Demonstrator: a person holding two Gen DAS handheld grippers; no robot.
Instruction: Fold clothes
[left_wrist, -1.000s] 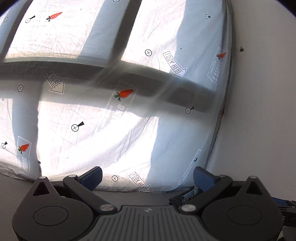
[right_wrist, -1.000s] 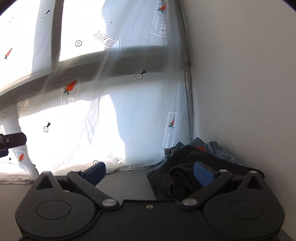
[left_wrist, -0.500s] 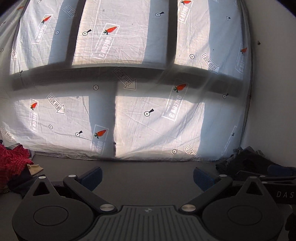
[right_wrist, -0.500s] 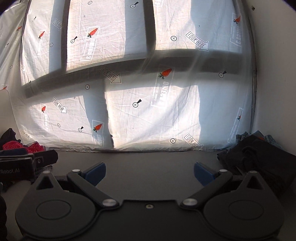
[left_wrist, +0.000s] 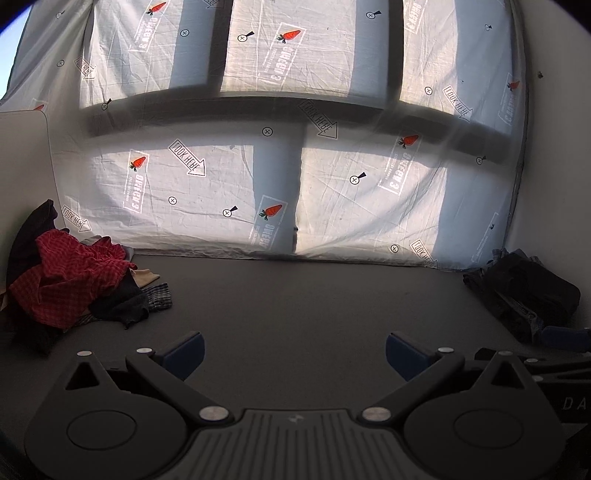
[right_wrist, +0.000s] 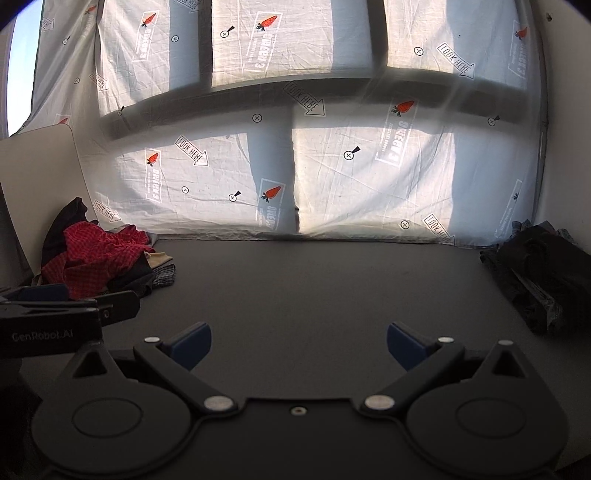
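Lying dark, perhaps grey, table (left_wrist: 295, 302), backlit curtain (left_wrist: 351, 184).

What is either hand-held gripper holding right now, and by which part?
Nothing. The left hand-held gripper and right hand-held gripper are both open over the table.

Dark grey bench (left_wrist: 295, 306) is bare across the middle, from the open blue-padded fingers (left_wrist: 402, 350) of the left gripper (left_wrist: 294, 352) to the sunlit white printed sheet (left_wrist: 332, 192) hanging along the far edge, so both grippers have a wide straight lane ahead. Left side is blocked by a loose heap of red checked and dark clothes (left_wrist: 74, 280) against a pale board (right_wrist: 40, 177); right side by a stack of dark folded clothes (right_wrist: 539, 273) against the white wall (right_wrist: 569, 147). In the right wrist view the left gripper sits low at left, just in front of the red heap.
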